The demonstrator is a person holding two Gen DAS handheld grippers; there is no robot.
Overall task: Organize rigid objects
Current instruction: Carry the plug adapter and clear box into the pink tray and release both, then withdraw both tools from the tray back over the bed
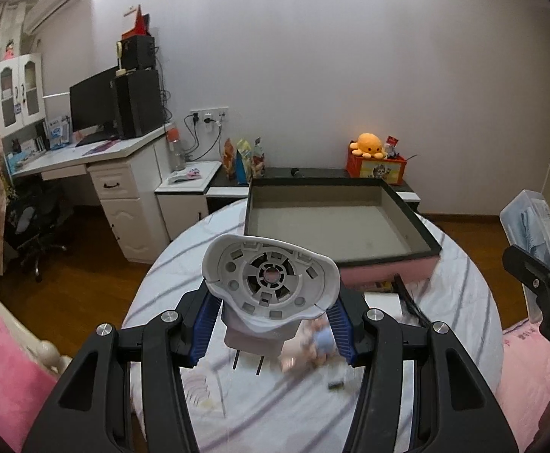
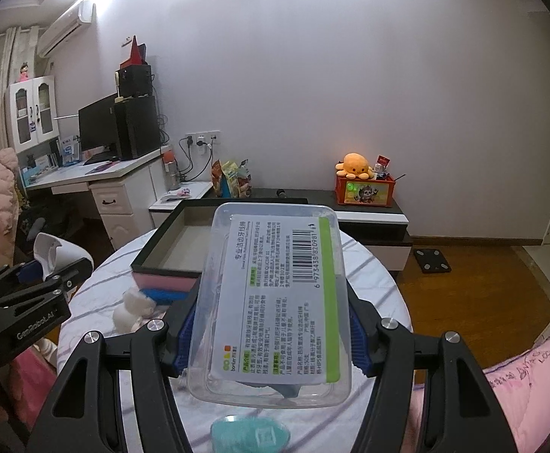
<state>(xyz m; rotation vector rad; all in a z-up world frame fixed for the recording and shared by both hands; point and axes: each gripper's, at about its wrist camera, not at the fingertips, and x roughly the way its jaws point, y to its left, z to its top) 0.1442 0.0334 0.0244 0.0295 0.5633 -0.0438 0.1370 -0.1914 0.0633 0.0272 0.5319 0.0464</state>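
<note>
You have a round table [image 1: 460,264] under a striped cloth, and on it, at the far side, a large open box [image 1: 418,226] with a dark rim, grey floor and pink outer wall; as far as both views show, nothing lies in it yet, so it is probably where the rigid things belong. Carry each load over the near rim before you lower it, and set it flat on the grey floor, not on the edge.

Your right tongs [image 2: 271,336] are clenched on a clear plastic case [image 2: 275,302] with a printed label and barcode, held by its long sides, raised off the cloth and pointing towards the box. The walls look smooth and may flex, so keep the squeeze steady and the case level; let go only once it rests on the floor.

Your left tongs [image 1: 271,328] grip a white plastic housing [image 1: 271,275] with a vented, round face, pinched low on its narrower base, also clear of the table. It looks top-heavy in that hold, so avoid quick rolls of the wrist.

Both loads head for one opening, so send them in one after the other, to separate sides.

Leave the small soft doll [image 1: 312,343] on the cloth below the left tongs, and the teal item [image 2: 248,434] nearest you
</note>
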